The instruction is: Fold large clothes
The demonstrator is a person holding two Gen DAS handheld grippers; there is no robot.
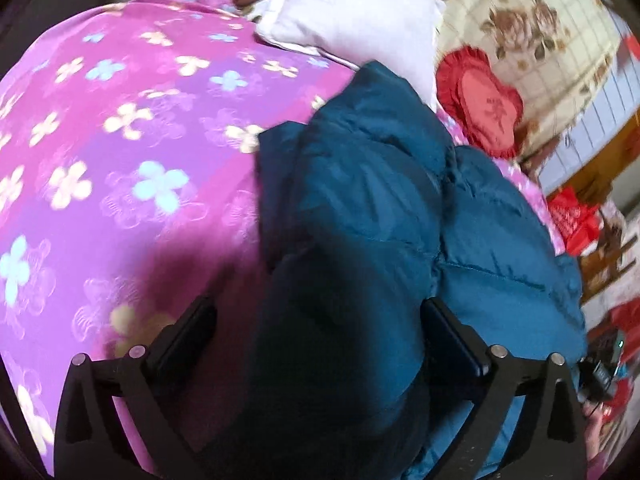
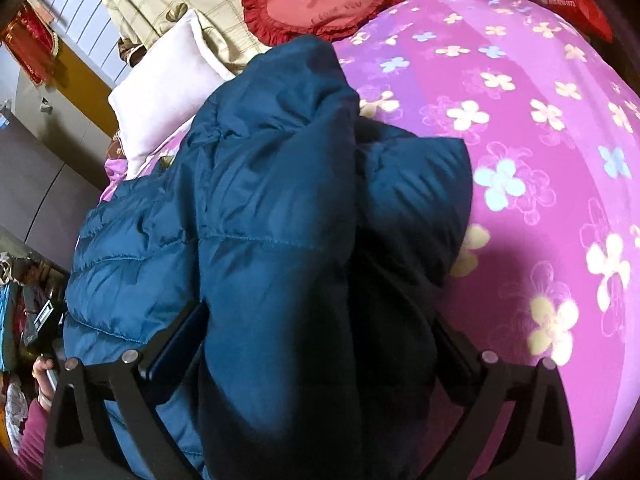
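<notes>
A teal-blue puffer jacket (image 1: 400, 200) lies bunched on a bed with a pink flowered sheet (image 1: 120, 140). My left gripper (image 1: 320, 320) has its fingers either side of a thick fold of the jacket and grips it. In the right wrist view the same jacket (image 2: 260, 200) fills the middle, on the pink sheet (image 2: 540, 160). My right gripper (image 2: 320, 328) likewise holds a thick fold of it between its fingers. The fingertips are partly buried in the fabric in both views.
A white pillow (image 1: 352, 8) and a red heart-shaped cushion (image 1: 480, 104) lie at the head of the bed, with a beige flowered quilt (image 1: 520, 20) behind. They also show in the right wrist view: the pillow (image 2: 164, 92), the cushion (image 2: 324, 0). Cluttered furniture (image 2: 24, 300) stands beside the bed.
</notes>
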